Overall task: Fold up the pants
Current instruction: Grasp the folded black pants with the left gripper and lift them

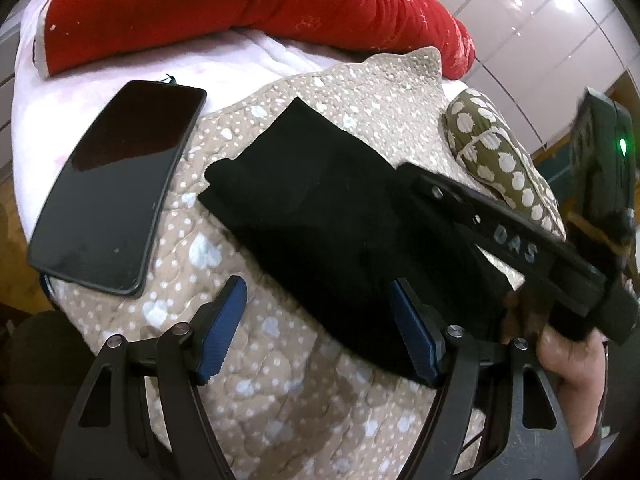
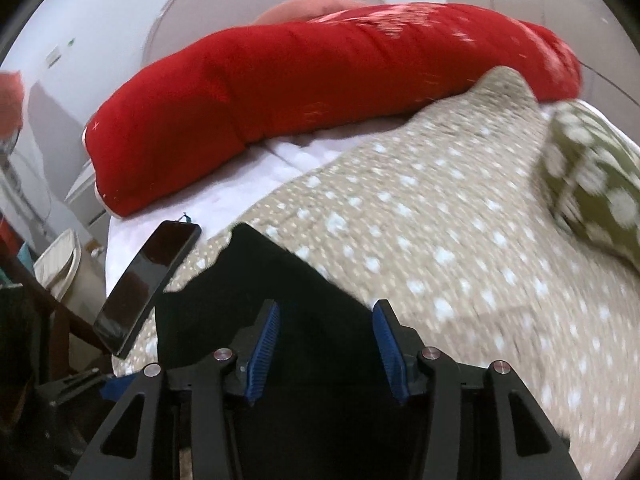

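Left gripper (image 1: 318, 300) has its jaws wide apart with nothing between, the folded black pants (image 1: 320, 216) just past the tips on the spotted quilt (image 1: 280, 400). Right gripper (image 2: 326, 332) is parted too, pants (image 2: 256, 292) underneath, probably not pinched. Phone (image 1: 116, 188) beside them, red pillow (image 1: 240, 4) behind.
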A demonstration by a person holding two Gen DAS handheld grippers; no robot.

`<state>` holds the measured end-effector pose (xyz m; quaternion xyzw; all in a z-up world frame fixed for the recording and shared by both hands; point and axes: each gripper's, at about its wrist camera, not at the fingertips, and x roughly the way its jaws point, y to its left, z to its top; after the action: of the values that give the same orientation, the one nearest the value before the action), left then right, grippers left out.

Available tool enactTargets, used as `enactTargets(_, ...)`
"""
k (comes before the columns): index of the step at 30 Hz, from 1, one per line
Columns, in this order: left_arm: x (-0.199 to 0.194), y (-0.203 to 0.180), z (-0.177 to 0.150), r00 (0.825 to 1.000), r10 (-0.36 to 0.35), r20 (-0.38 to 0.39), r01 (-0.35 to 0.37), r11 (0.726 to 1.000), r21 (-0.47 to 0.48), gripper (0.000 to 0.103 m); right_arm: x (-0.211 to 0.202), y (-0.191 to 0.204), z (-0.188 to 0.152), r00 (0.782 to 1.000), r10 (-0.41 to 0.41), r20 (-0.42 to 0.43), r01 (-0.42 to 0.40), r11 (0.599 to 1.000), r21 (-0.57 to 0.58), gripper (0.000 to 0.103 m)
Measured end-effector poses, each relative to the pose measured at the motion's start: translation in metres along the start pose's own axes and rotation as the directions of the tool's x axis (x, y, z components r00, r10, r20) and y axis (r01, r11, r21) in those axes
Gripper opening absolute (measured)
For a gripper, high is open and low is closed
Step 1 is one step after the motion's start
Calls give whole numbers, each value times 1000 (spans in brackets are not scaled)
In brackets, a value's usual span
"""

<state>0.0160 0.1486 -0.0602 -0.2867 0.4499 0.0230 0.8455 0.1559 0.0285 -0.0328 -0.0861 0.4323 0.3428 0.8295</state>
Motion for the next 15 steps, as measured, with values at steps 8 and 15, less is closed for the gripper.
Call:
enactTargets(8, 9, 2, 2, 998, -56, 25, 56, 998, -11, 88, 51, 9, 22, 990, 99, -98, -107, 991, -83, 49)
enactTargets(15, 14, 0, 7, 997, -76, 33, 76, 997, 6, 87, 63, -2, 19, 979, 196, -62, -195, 980, 21, 41)
